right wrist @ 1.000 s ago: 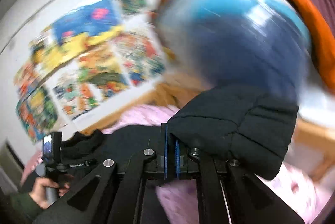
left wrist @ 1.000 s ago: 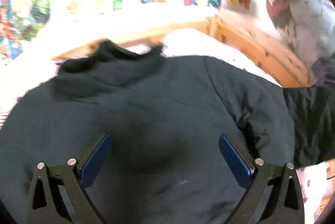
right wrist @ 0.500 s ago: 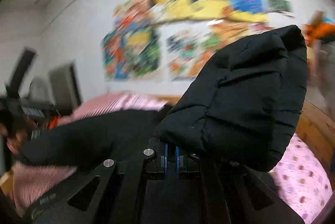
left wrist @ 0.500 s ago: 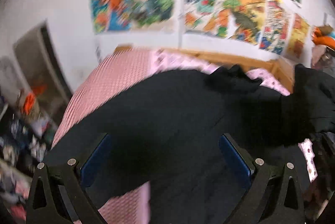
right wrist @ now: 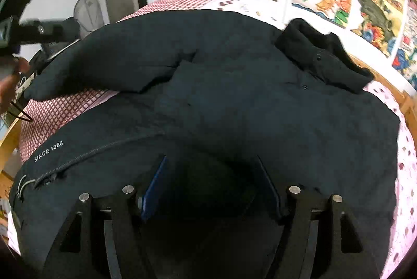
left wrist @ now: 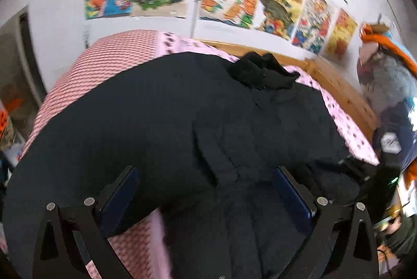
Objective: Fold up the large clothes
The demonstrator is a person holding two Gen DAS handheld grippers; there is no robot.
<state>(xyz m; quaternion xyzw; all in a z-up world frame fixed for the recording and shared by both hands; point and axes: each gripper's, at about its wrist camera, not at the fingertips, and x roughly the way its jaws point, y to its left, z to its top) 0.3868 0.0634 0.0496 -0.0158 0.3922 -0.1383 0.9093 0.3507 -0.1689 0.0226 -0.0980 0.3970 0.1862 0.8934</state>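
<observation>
Since both grippers are wide open and holding nothing, the black jacket (right wrist: 234, 101) is just lying flat on the bed (right wrist: 67, 101), collar (right wrist: 323, 62) toward the poster wall. One sleeve is already folded across the chest; the other sleeve (right wrist: 109, 62) sticks out to the left, over the checkered sheet. The right gripper (right wrist: 211, 187) hovers over the hem end, the left gripper (left wrist: 206, 190) over the left side of the body. My guess: that loose sleeve goes next, and the left one's nearer. Long axis runs hem to collar, away from the fingers.
</observation>
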